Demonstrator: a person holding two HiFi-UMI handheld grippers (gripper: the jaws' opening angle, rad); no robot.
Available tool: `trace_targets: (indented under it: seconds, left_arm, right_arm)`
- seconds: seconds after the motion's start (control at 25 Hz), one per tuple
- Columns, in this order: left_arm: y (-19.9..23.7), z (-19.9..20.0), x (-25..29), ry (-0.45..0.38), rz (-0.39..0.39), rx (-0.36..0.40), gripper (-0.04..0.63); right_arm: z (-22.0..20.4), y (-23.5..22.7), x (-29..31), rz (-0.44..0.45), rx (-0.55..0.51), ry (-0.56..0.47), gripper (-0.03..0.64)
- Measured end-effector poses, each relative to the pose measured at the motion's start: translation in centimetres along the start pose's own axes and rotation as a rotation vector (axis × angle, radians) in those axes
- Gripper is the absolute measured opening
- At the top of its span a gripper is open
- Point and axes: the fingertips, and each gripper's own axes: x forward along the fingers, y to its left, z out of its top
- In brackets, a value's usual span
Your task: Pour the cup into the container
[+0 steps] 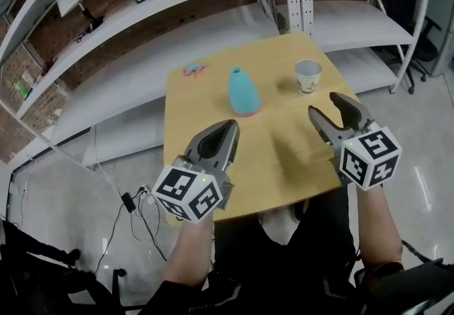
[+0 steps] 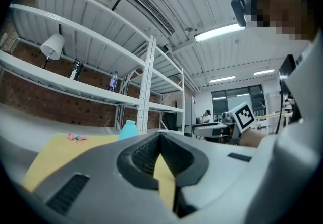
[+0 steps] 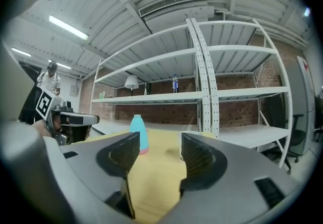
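The left gripper (image 1: 228,130) is held level over the near part of the wooden table (image 1: 284,157), its jaws pressed together on nothing. The right gripper (image 1: 325,109) is level beside it, jaws well apart and empty, and both extend forward from the bottom of the head view. Just ahead of the right gripper the paper cup (image 1: 308,76) stands upright, apart from the teal container (image 1: 243,91) at mid-table. The cup's print is too small to read — the only clear markings are the black-and-white squares on the left cube (image 1: 188,193) and the right cube (image 1: 369,156).
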Motion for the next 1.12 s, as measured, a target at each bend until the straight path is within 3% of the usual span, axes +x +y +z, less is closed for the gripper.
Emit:
trace_targets:
  seconds: [0.56, 0.8, 1.12]
  left_arm:
    - [7.2, -2.1, 2.7, 0.044, 0.034, -0.066, 0.0]
    - [7.0, -2.3, 2.9, 0.062, 0.025, -0.075, 0.0]
    - [7.5, -1.8, 3.3, 0.084, 0.047, -0.03, 0.0]
  right_arm:
    - [-2.4, -5.4, 7.1, -0.138, 0.045, 0.105, 0.308]
    - [-5.0, -7.0, 9.6, -0.13, 0.025, 0.22, 0.331]
    - [-5.7, -8.0, 11.2, -0.121, 0.069, 0.237, 0.33]
